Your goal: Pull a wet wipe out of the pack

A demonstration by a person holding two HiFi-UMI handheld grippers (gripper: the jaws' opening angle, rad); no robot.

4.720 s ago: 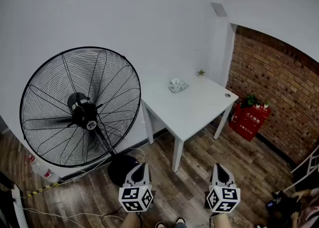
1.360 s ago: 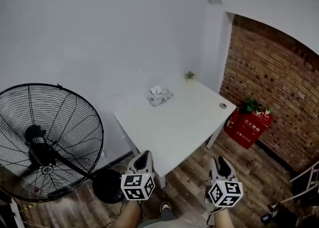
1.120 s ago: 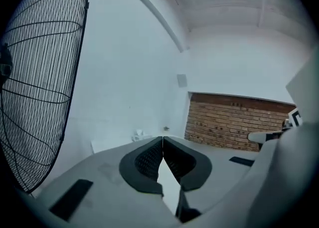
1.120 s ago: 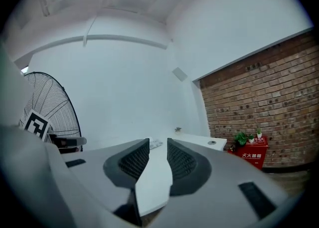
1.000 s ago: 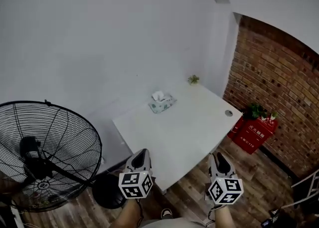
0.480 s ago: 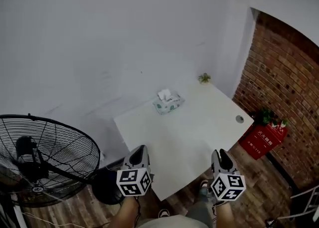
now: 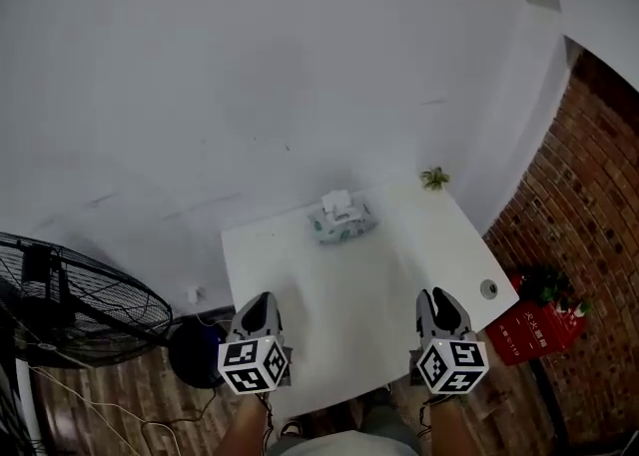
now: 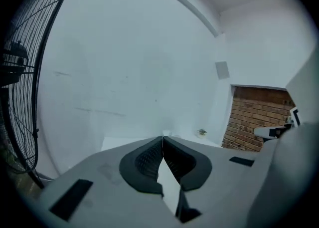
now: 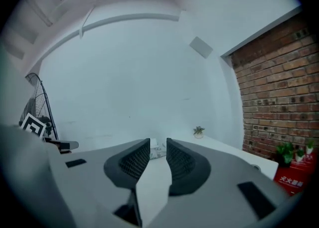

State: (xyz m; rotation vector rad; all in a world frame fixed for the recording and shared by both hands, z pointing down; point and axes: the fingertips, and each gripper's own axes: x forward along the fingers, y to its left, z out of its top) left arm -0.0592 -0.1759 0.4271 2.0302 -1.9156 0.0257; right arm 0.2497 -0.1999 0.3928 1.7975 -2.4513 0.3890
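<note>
The view has closed in on the white table (image 7: 300, 294); the wet wipe pack (image 7: 341, 220) sits near its far edge, not yet within reach. Left gripper (image 7: 260, 301) jaws touch, empty; right gripper (image 7: 436, 297) jaws slightly parted, empty

Holding one gripper in each hand, both low in the head view, side by side and well apart. Left gripper (image 7: 260, 300) and right gripper (image 7: 436, 296) pointing forward, away from the body, at about the same height. Left marker cube (image 7: 253, 364) and right marker cube (image 7: 452, 364) at the rear ends, nearest to the person. Left fingers (image 8: 144, 159) pressed together at the tips, with nothing between. Right fingers (image 9: 130, 164) slightly apart, only a narrow gap, nothing gripped. Left forearm (image 7: 245, 431) and right forearm (image 7: 436, 412) entering from the bottom edge, roughly parallel.
</note>
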